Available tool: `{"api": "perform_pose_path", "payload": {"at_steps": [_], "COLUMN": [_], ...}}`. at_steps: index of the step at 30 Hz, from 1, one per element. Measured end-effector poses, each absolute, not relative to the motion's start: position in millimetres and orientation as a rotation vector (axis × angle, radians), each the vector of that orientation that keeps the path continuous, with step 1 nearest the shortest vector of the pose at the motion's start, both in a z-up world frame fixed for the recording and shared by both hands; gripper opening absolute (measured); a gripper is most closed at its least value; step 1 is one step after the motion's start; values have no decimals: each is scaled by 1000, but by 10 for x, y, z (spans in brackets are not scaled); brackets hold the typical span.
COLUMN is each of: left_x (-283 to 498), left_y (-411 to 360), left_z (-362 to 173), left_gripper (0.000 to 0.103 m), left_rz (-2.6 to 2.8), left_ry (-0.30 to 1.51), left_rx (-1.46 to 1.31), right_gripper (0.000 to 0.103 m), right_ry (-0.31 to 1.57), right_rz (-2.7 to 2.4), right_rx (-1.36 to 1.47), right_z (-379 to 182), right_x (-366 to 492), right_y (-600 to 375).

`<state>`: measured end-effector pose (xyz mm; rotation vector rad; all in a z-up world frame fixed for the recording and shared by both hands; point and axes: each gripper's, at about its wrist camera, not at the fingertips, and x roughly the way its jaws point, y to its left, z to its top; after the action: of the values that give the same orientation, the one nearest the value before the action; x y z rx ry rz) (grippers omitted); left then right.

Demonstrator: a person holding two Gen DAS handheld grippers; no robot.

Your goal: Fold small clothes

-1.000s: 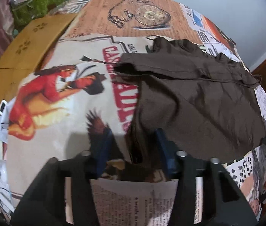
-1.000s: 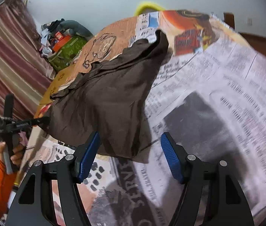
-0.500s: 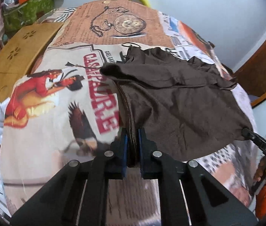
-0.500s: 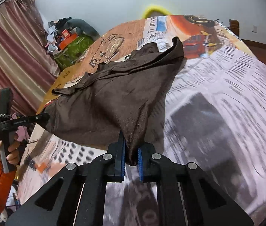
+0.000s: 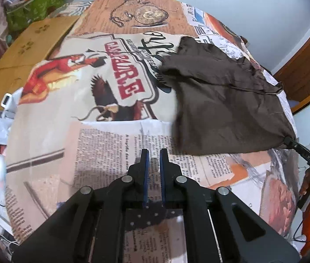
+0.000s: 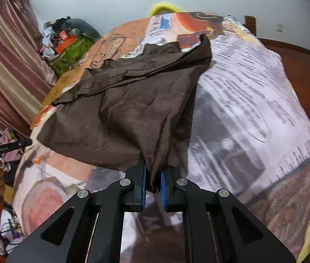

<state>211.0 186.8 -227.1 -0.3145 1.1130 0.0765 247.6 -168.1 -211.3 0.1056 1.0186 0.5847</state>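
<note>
Holding nothing, my left gripper [image 5: 153, 153] has its jaws closed together, empty, over the printed bedspread [image 5: 102, 135], beside the brown garment [image 5: 220, 100]. My right gripper [image 6: 153, 171] has its jaws clamped on that garment's near corner, cloth spread across the bed.

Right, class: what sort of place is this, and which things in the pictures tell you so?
Probably a bedroom at home. A wide bed under a newspaper-print bedspread fills the view, striped pink curtains hang at one side, and a cluttered heap of household belongings sits against the pale wall.
</note>
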Motion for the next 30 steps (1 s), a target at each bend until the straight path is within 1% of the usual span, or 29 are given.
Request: {"api": "perform_pose_path", "payload": {"at_steps": [1, 2, 4, 5, 6, 7, 8, 9, 10, 11, 12, 16, 18, 19, 20, 22, 23, 26, 30], "left_x": [2127, 2154, 2223, 2270, 2313, 2369, 2447, 2494, 2562, 2637, 2694, 2957, 3027, 3074, 3132, 3217, 3248, 3338, 3401], "left_y": [1864, 1855, 1845, 1841, 1845, 1847, 1849, 1857, 1864, 1874, 1893, 1977, 1957, 1930, 1891, 1826, 1813, 1815, 1910], "left_z": [-2249, -2219, -2163, -2133, -2113, -2097, -2083, -2080, -2085, -2097, -2113, -2242, -2305, -2347, -2417, -2532, -2577, -2676, -2653], "left_gripper": [7, 10, 14, 19, 22, 30, 39, 45, 57, 66, 67, 68, 74, 82, 85, 86, 86, 86, 86], "left_rz": [80, 89, 105, 109, 110, 109, 113, 118, 131, 149, 158, 146, 132, 126, 121, 128, 136, 149, 167], "left_ry": [1109, 1105, 1086, 1075, 1068, 1059, 1046, 1040, 1033, 1028, 1028, 1063, 1079, 1091, 1109, 1138, 1149, 1166, 1140], "left_rx": [-299, -278, -243, -229, -219, -209, -190, -176, -155, -134, -125, -151, -144, -126, -94, -44, -27, -6, -23], "right_gripper": [10, 12, 13, 17, 23, 27, 36, 43, 46, 49, 52, 56, 56, 56, 56, 62, 69, 69, 69], "right_ry": [1020, 1023, 1030, 1040, 1045, 1043, 1027, 1007, 983, 965, 948, 918, 914, 912, 905, 907, 919, 944, 969], "right_rz": [573, 558, 548, 545, 542, 535, 526, 521, 515, 508, 498, 500, 509, 516, 517, 493, 485, 474, 465], "right_rx": [97, 80, 84, 91, 103, 112, 115, 112, 105, 93, 77, 53, 27, 12, -3, -6, -7, -29, -97], "right_z": [-2114, -2112, -2086, -2068, -2044, -2016, -1962, -1916, -1865, -1830, -1786, -1710, -1723, -1736, -1760, -1811, -1836, -1958, -2076], "right_x": [2483, 2485, 2515, 2545, 2562, 2583, 2618, 2630, 2652, 2670, 2715, 2911, 2988, 3025, 3083, 3184, 3235, 3372, 3408], "right_y": [-1699, -1716, -1763, -1791, -1822, -1853, -1889, -1905, -1920, -1922, -1918, -1858, -1778, -1743, -1682, -1633, -1620, -1568, -1498]}}
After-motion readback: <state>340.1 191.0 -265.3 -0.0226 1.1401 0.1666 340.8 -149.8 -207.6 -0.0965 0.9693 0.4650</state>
